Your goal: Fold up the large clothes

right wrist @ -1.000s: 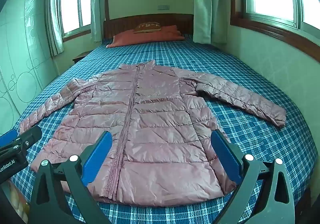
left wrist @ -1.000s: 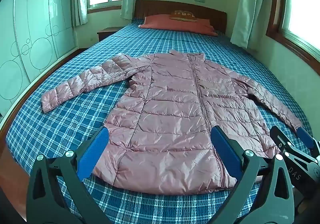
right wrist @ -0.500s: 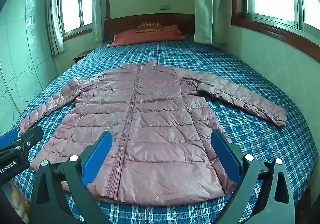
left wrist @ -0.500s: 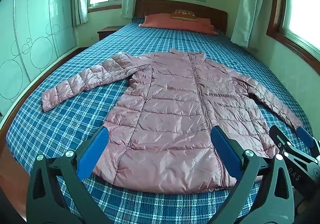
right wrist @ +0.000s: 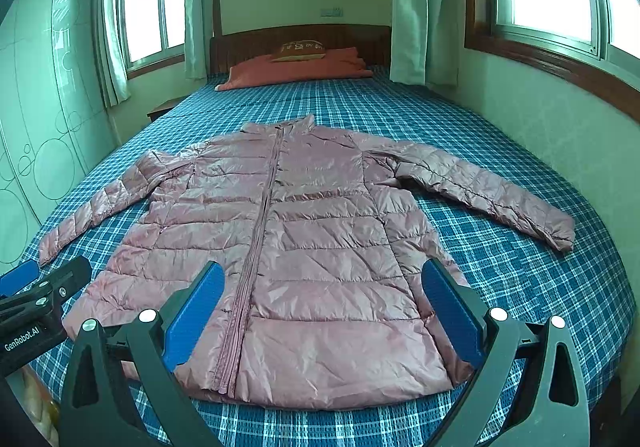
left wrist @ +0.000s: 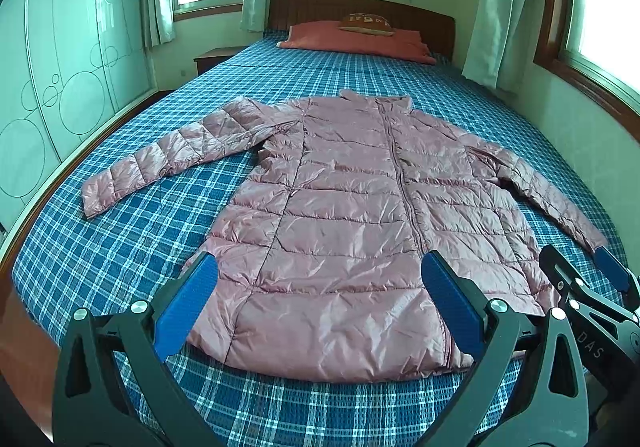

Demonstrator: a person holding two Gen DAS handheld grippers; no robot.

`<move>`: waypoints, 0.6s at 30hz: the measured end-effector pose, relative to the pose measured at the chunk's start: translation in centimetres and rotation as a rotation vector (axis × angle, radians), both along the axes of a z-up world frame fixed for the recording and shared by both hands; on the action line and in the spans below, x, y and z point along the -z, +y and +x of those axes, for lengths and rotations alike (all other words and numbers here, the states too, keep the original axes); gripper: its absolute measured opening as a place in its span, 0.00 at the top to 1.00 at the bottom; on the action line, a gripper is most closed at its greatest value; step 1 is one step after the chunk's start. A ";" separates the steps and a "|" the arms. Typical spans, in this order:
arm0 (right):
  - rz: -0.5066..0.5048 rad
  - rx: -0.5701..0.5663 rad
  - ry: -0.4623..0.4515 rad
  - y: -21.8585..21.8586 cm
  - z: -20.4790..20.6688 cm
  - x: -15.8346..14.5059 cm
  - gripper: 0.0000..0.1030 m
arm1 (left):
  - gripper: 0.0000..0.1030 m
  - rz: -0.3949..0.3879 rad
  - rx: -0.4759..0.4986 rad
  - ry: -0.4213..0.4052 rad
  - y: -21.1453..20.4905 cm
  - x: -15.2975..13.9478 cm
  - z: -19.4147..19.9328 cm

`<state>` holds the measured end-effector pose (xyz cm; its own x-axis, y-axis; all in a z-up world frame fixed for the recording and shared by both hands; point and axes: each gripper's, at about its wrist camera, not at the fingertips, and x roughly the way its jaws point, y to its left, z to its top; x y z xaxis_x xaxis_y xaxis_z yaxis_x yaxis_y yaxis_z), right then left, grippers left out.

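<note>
Fingers of the left gripper [left wrist: 319, 305] and right gripper [right wrist: 324, 305] gape wide, holding nothing above the jacket [left wrist: 352, 231] hem; best pinch each sleeve cuff and fold inward.

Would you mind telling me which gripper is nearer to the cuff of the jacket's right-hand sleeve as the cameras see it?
Right. The right gripper hovers just short of that cuff, jaws open. The left gripper hovers over the hem's middle, farther away.
</note>
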<state>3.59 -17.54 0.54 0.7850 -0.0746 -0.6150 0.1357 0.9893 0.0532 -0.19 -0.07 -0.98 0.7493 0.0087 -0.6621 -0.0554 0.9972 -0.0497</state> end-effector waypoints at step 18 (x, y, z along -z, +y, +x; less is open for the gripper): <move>-0.003 -0.001 0.001 0.1 0.0 0.0 0.05 | 0.02 -0.002 0.003 0.000 0.2 0.0 0.1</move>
